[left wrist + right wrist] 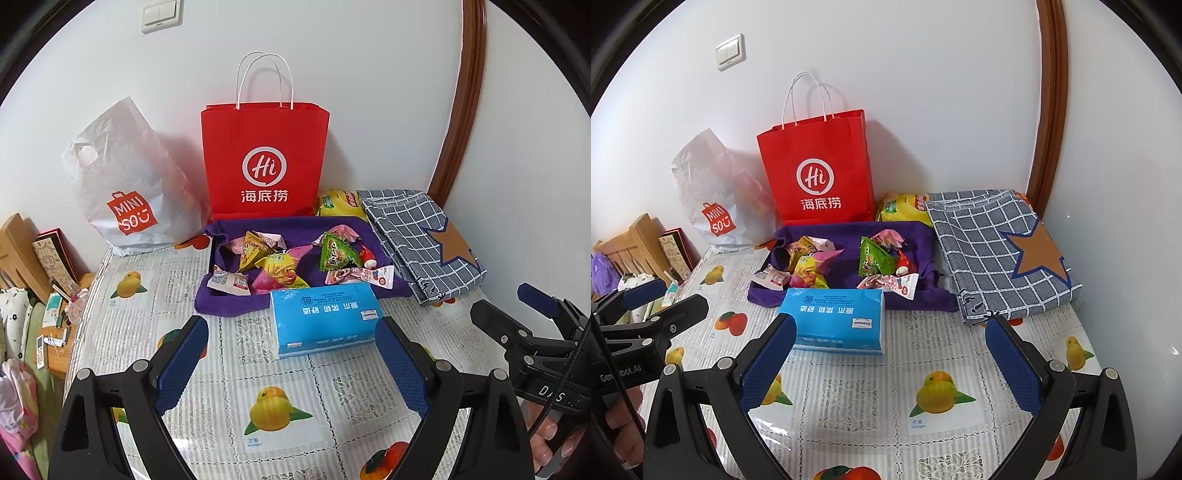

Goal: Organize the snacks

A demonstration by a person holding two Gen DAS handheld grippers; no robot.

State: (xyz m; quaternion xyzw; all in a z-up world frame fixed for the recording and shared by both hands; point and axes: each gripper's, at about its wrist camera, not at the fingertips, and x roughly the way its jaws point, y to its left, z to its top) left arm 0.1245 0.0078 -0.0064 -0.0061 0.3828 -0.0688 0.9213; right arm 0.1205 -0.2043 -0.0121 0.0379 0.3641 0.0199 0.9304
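Here, both tongs, left (291, 363) and right (890, 360), gaping wide and empty over bare near desk (868, 398); snacks (280, 260) heaped far, against the wall.

The left hand-held gripper (291, 363) points forward and downward, its blue-padded fingers (181, 365) spread wide with nothing between them. The right hand-held gripper (890, 363) sits beside it at a similar downward tilt, its jaws equally wide and empty. A hand (546, 443) wraps the right gripper's handle; another hand (626, 421) grips the left one's handle.
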